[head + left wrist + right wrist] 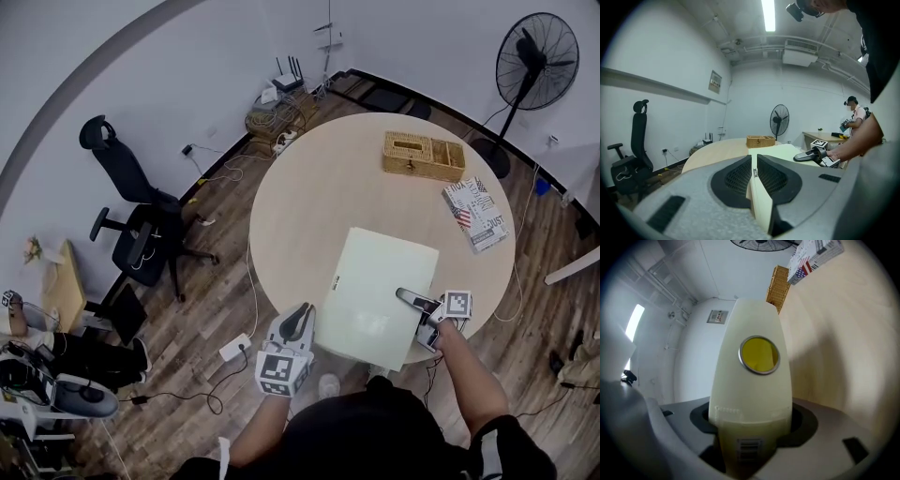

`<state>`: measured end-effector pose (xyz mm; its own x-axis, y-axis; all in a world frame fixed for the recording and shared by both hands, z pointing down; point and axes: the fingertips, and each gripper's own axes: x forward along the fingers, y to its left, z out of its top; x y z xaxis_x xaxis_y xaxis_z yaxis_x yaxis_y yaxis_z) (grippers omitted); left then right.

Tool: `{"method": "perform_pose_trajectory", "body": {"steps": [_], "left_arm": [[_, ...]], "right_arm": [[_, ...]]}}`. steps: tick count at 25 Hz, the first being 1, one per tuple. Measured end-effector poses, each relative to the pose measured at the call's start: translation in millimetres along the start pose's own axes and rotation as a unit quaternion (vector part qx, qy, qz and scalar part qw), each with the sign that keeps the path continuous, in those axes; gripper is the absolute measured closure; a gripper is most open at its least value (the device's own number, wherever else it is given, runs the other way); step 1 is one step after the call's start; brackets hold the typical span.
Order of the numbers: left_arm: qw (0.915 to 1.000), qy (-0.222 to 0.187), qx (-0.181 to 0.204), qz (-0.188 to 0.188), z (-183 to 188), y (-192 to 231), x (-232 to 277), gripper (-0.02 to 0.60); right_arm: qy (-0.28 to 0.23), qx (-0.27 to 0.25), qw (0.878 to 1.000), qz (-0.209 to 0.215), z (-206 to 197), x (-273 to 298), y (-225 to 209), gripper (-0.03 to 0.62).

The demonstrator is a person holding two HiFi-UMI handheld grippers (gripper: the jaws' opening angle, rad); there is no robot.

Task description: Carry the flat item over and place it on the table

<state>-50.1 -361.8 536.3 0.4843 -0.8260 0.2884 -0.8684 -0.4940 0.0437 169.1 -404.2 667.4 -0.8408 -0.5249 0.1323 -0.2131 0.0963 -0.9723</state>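
Observation:
A flat pale cream panel (384,291) is over the near part of the round wooden table (319,178), and its near edge sticks out past the rim. Whether it rests on the top or hovers just above it, I cannot tell. My left gripper (298,323) is shut on the panel's thin near-left edge (754,187). My right gripper (412,300) is shut on its right edge. In the right gripper view the panel (750,399) fills the space between the jaws and shows a round yellow eyelet (759,355). The left gripper view also shows the right gripper (813,154).
A wicker basket (422,155) and a printed magazine (476,214) lie on the table's far right part. A standing fan (536,56) is behind the table, and a black office chair (141,225) is at the left. Cables run across the wooden floor.

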Motion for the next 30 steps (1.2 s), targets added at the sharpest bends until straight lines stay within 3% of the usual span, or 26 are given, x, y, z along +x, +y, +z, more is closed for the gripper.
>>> {"method": "perform_pose_trajectory", "body": {"steps": [6,15,21,24,27,30], "left_arm": [[0.9999,0.008,-0.003,0.006,-6.5,4.4,-3.4,0.546],[0.9999,0.015,0.000,0.003,-12.7,2.8,-0.5,0.546],[0.9998,0.016,0.002,0.007,-13.3,5.4,-3.1,0.546],[0.9999,0.014,0.002,0.004,-12.1,4.4,-4.0,0.546],[0.9999,0.013,0.000,0.000,-12.9,1.2,-2.6,0.546],[1.0000,0.007,0.001,-0.007,-10.2,-3.0,-2.3,0.546]], "right_arm": [[0.047,0.000,0.997,-0.055,0.8,-5.4,-37.0,0.298],[0.096,0.045,0.992,-0.070,1.4,6.5,-54.9,0.265],[0.088,0.020,0.983,-0.161,11.5,1.2,-75.8,0.207],[0.086,-0.040,0.968,-0.234,22.2,-12.5,-84.2,0.190],[0.096,-0.135,0.935,-0.314,33.8,-27.5,-89.4,0.181],[0.085,-0.185,0.922,-0.328,37.4,-29.3,-74.8,0.181]]}}
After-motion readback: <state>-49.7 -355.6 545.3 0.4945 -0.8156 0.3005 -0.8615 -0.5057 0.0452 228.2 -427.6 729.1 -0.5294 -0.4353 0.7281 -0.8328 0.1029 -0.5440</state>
